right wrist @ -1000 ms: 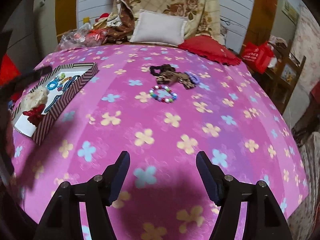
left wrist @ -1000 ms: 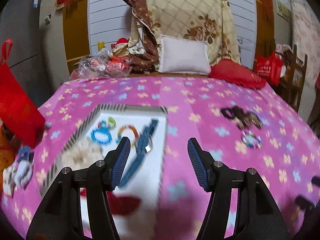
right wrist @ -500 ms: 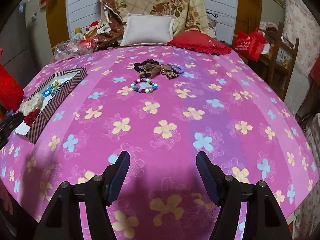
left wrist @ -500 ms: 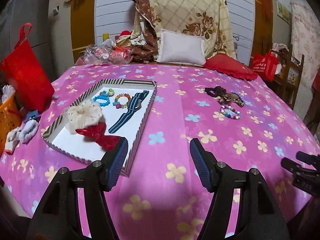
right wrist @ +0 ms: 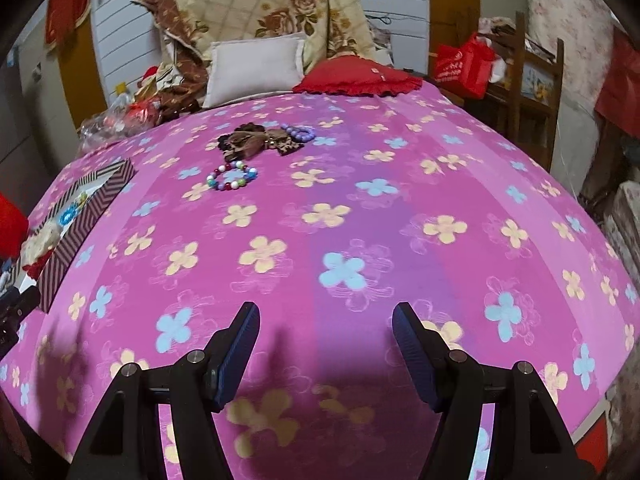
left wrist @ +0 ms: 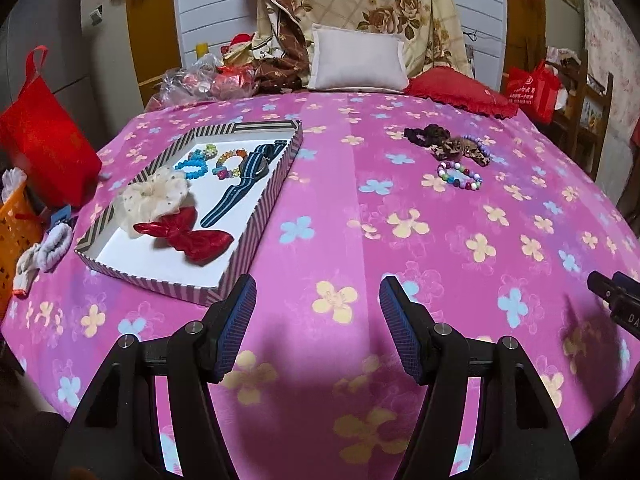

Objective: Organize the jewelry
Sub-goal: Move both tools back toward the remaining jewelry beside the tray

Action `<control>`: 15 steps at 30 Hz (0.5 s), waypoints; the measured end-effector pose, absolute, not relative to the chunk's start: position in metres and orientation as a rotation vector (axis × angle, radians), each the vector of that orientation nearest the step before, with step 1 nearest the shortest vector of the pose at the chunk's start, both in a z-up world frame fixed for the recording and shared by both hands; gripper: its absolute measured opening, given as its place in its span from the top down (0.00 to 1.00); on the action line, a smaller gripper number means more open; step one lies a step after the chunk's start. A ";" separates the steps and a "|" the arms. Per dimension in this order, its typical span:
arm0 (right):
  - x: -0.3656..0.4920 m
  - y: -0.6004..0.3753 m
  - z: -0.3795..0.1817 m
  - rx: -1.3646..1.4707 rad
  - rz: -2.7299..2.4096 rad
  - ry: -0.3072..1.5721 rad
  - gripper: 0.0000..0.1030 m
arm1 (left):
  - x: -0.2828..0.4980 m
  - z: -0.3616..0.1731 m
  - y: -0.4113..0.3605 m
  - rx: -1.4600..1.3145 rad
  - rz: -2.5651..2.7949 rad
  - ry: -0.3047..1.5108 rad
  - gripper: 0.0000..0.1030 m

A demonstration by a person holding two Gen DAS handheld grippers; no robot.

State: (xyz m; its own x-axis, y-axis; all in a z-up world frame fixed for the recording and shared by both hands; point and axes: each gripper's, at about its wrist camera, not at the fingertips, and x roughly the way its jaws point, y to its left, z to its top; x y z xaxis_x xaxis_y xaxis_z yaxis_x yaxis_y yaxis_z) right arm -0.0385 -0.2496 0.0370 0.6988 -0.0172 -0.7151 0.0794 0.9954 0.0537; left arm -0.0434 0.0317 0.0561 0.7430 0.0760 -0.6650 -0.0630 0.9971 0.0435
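Note:
A striped tray (left wrist: 256,220) lies on the pink flowered cloth at the left; it also shows in the right wrist view (right wrist: 80,216). It holds a cream scrunchie (left wrist: 154,196), a red bow (left wrist: 188,238), a blue striped watch (left wrist: 244,178) and bead bracelets (left wrist: 192,168). A multicoloured bead bracelet (left wrist: 459,176) (right wrist: 232,176) lies loose on the cloth, with dark scrunchies (left wrist: 444,144) (right wrist: 256,142) and a purple bead bracelet (right wrist: 300,132) behind it. My left gripper (left wrist: 318,316) is open and empty over the cloth's near edge. My right gripper (right wrist: 326,344) is open and empty, well short of the loose pieces.
A white pillow (left wrist: 356,60), a red cushion (left wrist: 460,92) and plastic bags (left wrist: 200,80) lie at the far end. A red bag (left wrist: 44,136) and an orange basket (left wrist: 12,232) stand at the left. A wooden chair (right wrist: 532,80) stands at the right.
Both grippers have pulled back toward the near edge and risen, so the tray and loose jewelry look farther away. Both stay open and empty.

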 end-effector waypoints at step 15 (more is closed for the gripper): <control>-0.023 -0.243 0.041 0.051 -0.018 0.802 0.35 | -0.024 0.056 0.028 0.033 0.071 0.721 0.38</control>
